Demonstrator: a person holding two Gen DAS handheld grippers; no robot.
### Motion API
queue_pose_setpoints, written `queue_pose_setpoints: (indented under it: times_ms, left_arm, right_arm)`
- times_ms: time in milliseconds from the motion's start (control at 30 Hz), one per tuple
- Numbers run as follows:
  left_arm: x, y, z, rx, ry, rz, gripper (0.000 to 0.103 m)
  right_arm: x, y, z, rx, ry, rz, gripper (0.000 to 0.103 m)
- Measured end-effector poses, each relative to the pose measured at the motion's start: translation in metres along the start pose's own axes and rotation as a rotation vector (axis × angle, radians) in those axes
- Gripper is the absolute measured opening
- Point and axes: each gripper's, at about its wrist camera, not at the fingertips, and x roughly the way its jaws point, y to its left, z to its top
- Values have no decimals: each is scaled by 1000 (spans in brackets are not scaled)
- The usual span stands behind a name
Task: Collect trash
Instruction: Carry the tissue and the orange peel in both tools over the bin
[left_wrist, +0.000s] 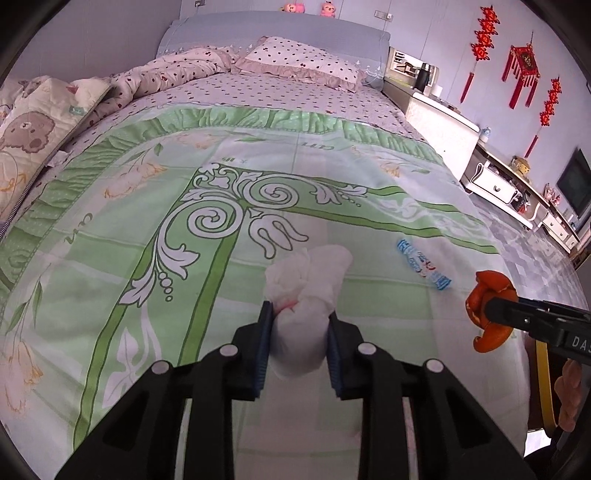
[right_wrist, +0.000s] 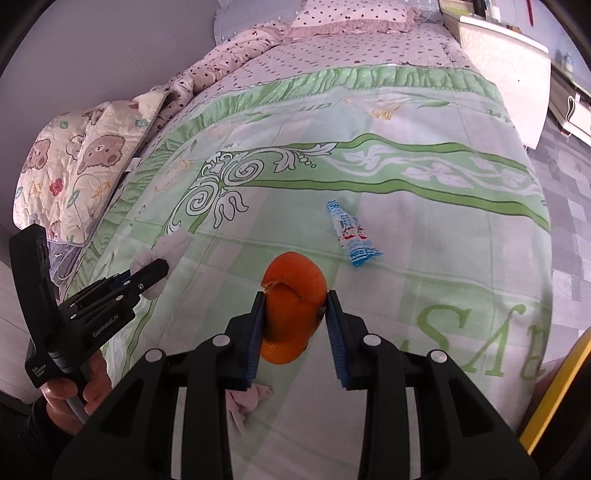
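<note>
Left gripper (left_wrist: 300, 325), seen through its own camera, has its blue pads pressed on a crumpled white tissue (left_wrist: 308, 284), which bulges out at twelve o'clock from the fingertips and sits clear of the green floral bedsheet (left_wrist: 155, 266). To carry it well, I would keep the squeeze steady, since soft paper can slip out, and hold it above the cloth until a bin is reached; no bin shows in either view. A blue-and-white wrapper (left_wrist: 424, 264) lies on the sheet at two o'clock from the tissue, not yet collected. At three o'clock the right gripper (left_wrist: 480, 312) holds an orange peel (left_wrist: 489, 291).

Through the right wrist camera, the right gripper (right_wrist: 295, 314) is clamped on that orange peel (right_wrist: 293, 295), one pad on each side, so it is pinched rather than loose. The wrapper (right_wrist: 351, 236) lies at one o'clock from the peel, well apart. At nine o'clock the left gripper (right_wrist: 155, 267) carries the tissue (right_wrist: 162, 245). A pinkish scrap (right_wrist: 245, 400) on the sheet below the fingers looks like further trash. Nothing stands in the way; the quilts are far off.
</note>
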Motion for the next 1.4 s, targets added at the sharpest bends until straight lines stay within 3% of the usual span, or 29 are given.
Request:
queue_pose_setpoints:
  times_ms: [133, 433, 767, 1133, 1400]
  left_arm:
    - [-27, -27, 3, 34, -31, 8, 25]
    - [-89, -113, 6, 132, -103, -88, 25]
    - [-106, -222, -7, 243, -84, -161, 25]
    - [-79, -320, -39, 353, 5, -241, 25]
    - [-48, -354, -68, 382, 100, -273, 25]
  right_arm:
    - [-45, -15, -5, 17, -54, -1, 31]
    - [-144, -59, -26, 57, -168, -72, 31]
    - [-227, -127, -59, 138, -245, -150, 31]
    - [-257, -206, -96, 256, -256, -210, 31]
    - [-243, -251, -125, 329, -212, -217, 31]
